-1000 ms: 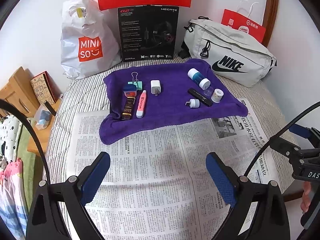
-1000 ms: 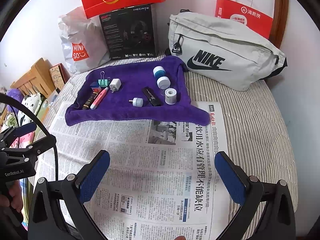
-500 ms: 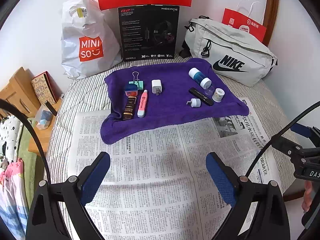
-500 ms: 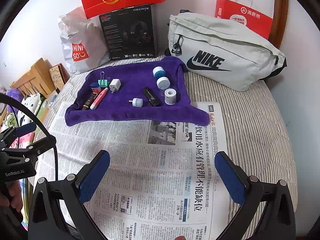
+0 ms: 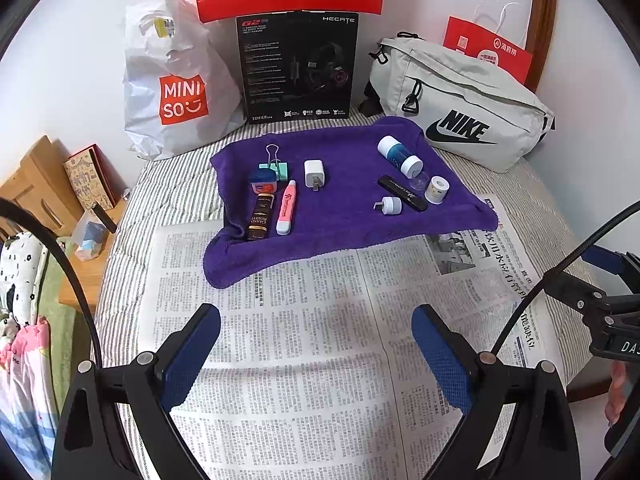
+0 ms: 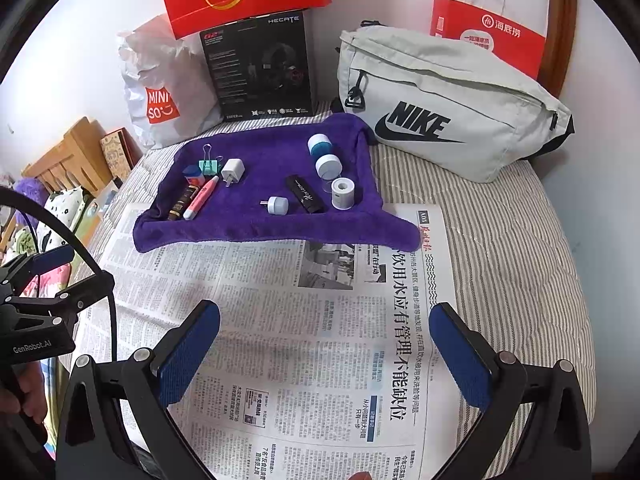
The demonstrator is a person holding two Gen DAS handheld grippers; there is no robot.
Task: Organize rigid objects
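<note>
A purple towel [image 5: 344,220] [image 6: 256,224] lies on the bed with small rigid objects on it. On its left are a green binder clip [image 5: 274,166], a blue-capped jar [image 5: 264,182], a brown tube [image 5: 259,216], a pink pen [image 5: 286,208] and a white charger [image 5: 313,174]. On its right are a white and blue bottle [image 5: 398,156], a black stick [image 5: 402,193], a small white plug [image 5: 388,205] and a white tape roll [image 5: 437,189]. My left gripper [image 5: 316,344] and right gripper [image 6: 324,344] are open and empty above the newspaper [image 5: 320,340], well short of the towel.
Against the wall stand a white Miniso bag [image 5: 172,92], a black headset box [image 5: 298,68], a grey Nike bag [image 5: 464,116] and red paper bags [image 5: 488,48]. A wooden bedside stand [image 5: 36,184] is at the left. The striped bed edge drops off at both sides.
Both views have shifted slightly: the towel and its objects sit a little lower in the left wrist view. Both grippers stay open and empty.
</note>
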